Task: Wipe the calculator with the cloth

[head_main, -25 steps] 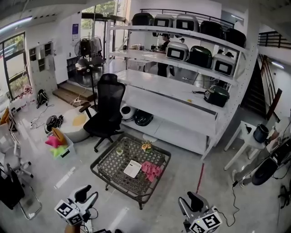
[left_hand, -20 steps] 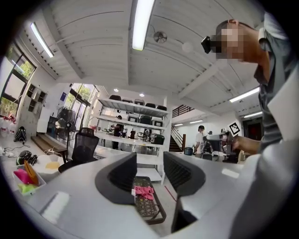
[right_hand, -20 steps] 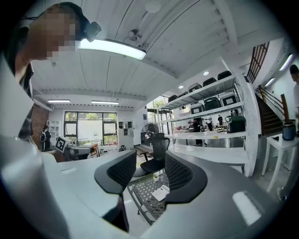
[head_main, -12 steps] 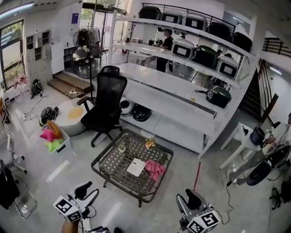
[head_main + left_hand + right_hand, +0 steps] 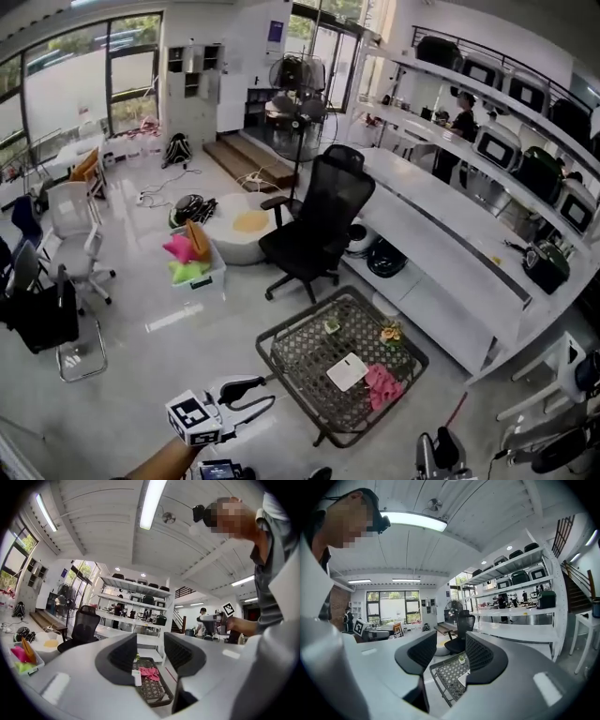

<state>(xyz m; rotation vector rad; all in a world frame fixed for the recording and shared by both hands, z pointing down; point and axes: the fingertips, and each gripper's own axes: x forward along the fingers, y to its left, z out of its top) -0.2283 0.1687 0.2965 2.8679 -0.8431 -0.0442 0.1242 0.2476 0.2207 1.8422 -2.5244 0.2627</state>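
Note:
A white calculator (image 5: 347, 371) lies on a low wire-mesh table (image 5: 300, 361), with a crumpled pink cloth (image 5: 382, 386) just to its right. My left gripper (image 5: 259, 395) hovers over the floor left of the table, open and empty. Only the top of my right gripper (image 5: 437, 457) shows at the bottom edge, short of the table. In the left gripper view the open left gripper (image 5: 150, 656) frames the calculator (image 5: 136, 677) and the cloth (image 5: 149, 672) far ahead. In the right gripper view the right gripper (image 5: 451, 656) is open and empty, with the table (image 5: 449, 676) beyond it.
A black office chair (image 5: 314, 230) stands behind the table. Long white shelves (image 5: 469, 272) with cookers run along the right. On the table's far side sit a small plant (image 5: 331, 325) and a yellow item (image 5: 391, 331). A bin of bright items (image 5: 187, 262) and chairs (image 5: 75, 234) stand at left.
The head view has swung left, so the table now sits lower right. The left gripper has come up and toward the table. The right gripper has dropped to the bottom edge.

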